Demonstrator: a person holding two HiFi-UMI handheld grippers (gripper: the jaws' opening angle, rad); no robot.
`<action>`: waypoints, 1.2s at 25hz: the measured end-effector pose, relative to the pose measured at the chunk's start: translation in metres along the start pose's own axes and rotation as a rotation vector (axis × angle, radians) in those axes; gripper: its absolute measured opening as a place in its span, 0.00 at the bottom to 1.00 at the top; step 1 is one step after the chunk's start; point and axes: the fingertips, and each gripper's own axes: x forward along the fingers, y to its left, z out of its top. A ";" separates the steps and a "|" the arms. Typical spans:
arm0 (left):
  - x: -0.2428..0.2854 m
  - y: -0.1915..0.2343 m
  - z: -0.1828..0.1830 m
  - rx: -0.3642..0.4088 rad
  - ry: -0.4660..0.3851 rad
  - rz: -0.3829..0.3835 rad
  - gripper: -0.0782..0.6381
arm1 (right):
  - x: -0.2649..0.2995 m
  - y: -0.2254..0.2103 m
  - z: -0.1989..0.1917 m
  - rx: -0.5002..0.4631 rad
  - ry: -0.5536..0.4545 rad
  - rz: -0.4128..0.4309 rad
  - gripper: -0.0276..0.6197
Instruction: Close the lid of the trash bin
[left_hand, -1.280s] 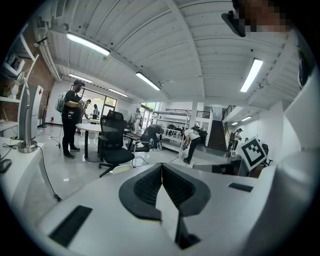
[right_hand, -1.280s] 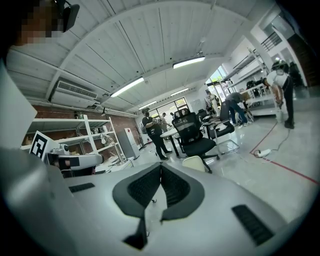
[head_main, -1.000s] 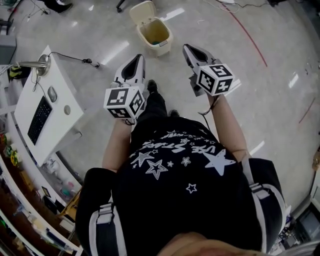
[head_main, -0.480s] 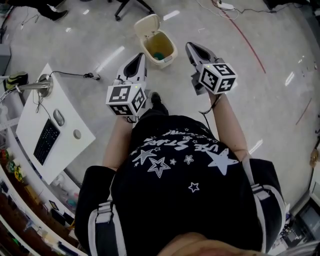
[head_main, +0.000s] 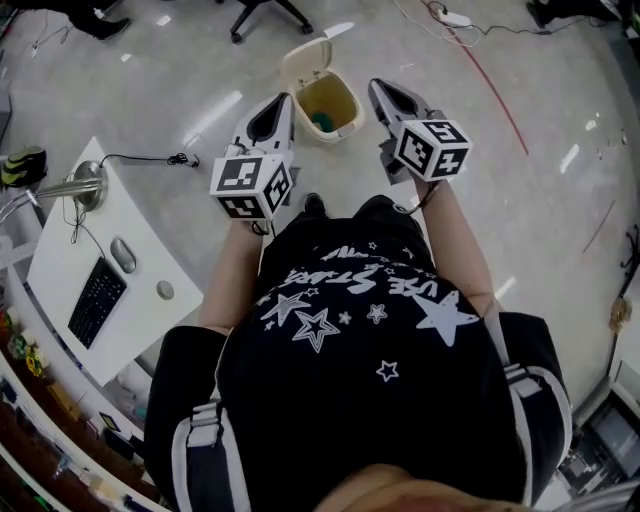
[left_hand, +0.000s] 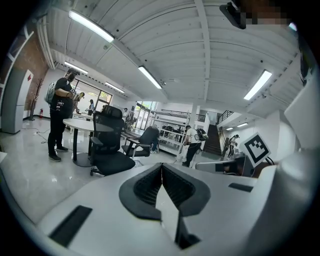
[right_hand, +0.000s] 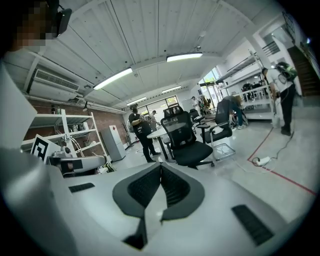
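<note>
A cream trash bin (head_main: 343, 112) stands on the floor ahead, its lid (head_main: 304, 54) tipped up and back, with something teal (head_main: 320, 120) inside. In the head view my left gripper (head_main: 284, 100) is held just left of the bin and my right gripper (head_main: 377, 86) just right of it; neither touches it. In the left gripper view my left gripper (left_hand: 161, 165) has its jaws meeting with nothing between them. In the right gripper view my right gripper (right_hand: 160, 165) is likewise shut and holds nothing. Both gripper views point up at the room, and the bin is not in either.
A white desk (head_main: 70, 265) with a keyboard (head_main: 96, 301) and a mouse (head_main: 125, 255) stands at the left. An office chair base (head_main: 262, 12) is beyond the bin, and a red floor line (head_main: 497, 80) runs at the right. Black chairs (left_hand: 107, 150) and standing people (left_hand: 61, 115) show farther off.
The bin has come closer and lower in the head view, and now lies between the two gripper tips. The desk has slid down the left side. Both grippers stay shut.
</note>
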 end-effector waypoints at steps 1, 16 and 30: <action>0.002 0.004 -0.001 -0.007 0.002 0.005 0.13 | 0.003 -0.001 0.002 -0.003 0.002 0.000 0.05; 0.078 0.037 0.000 -0.028 0.011 0.229 0.13 | 0.101 -0.072 0.039 -0.004 0.089 0.192 0.05; 0.201 0.067 -0.025 -0.024 0.115 0.451 0.13 | 0.228 -0.159 0.019 -0.007 0.304 0.396 0.05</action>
